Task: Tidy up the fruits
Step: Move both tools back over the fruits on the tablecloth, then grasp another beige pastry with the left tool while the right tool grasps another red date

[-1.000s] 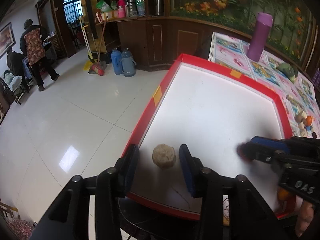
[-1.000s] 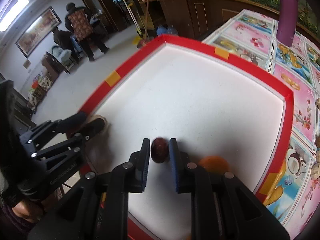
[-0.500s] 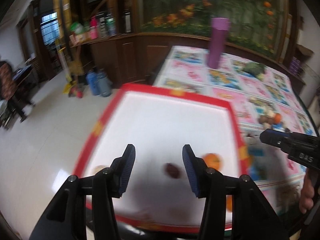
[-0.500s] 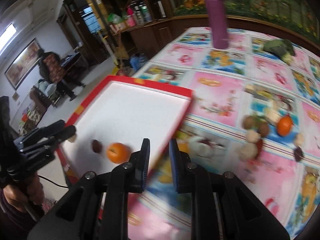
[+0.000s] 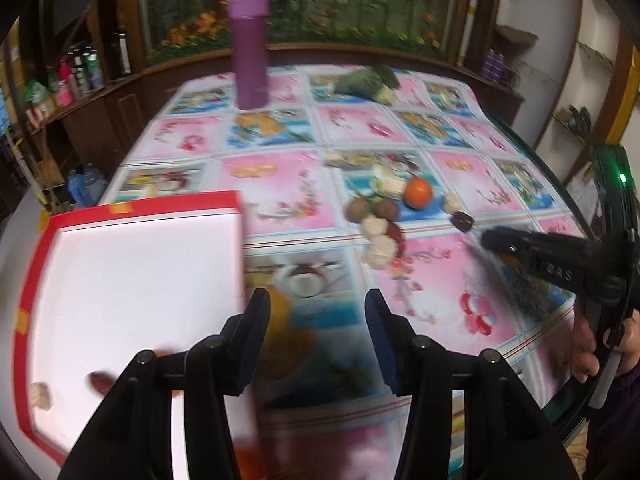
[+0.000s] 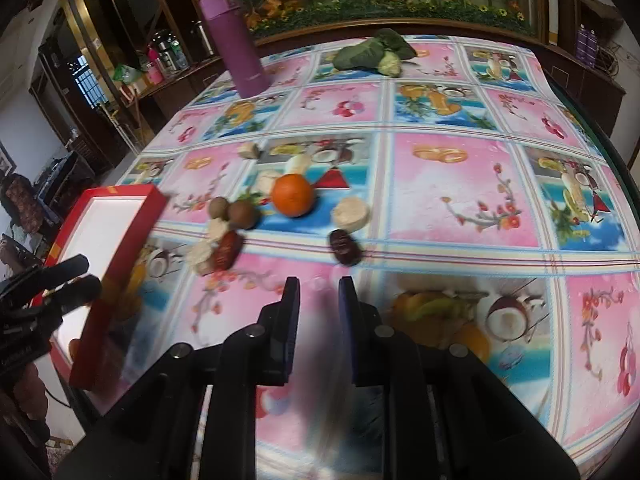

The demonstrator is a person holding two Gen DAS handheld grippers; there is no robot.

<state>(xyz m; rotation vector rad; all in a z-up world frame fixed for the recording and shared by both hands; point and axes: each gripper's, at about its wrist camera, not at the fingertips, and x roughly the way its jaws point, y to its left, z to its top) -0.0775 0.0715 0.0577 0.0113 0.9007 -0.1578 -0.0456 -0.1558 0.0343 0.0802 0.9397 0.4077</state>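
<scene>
A red-rimmed white tray [image 5: 132, 216] [image 6: 152, 200] sits at the table's left edge; in the left wrist view it holds a pale lump [image 5: 40, 396] and a dark date [image 5: 99, 381]. On the tablecloth lies a loose cluster: an orange [image 6: 293, 195] [image 5: 418, 193], two brown round fruits [image 6: 242, 213], pale pieces [image 6: 351, 213], a red date [image 6: 228, 251] and a dark date [image 6: 345, 245] [image 5: 463, 221]. My left gripper [image 5: 316, 344] is open and empty beside the tray's right rim. My right gripper [image 6: 319, 322] is open and empty, just short of the dark date.
A tall purple flask [image 6: 236, 40] [image 5: 250, 50] stands at the back left of the table. A leafy green vegetable [image 6: 372, 54] lies at the back. The table's round dark edge [image 6: 600, 132] curves along the right. Cabinets and bottles stand beyond the table.
Both grippers have swung right, away from the tray toward the fruit cluster. The right gripper let go of the dark date in the tray and now is empty. The left gripper left the pale lump behind.
</scene>
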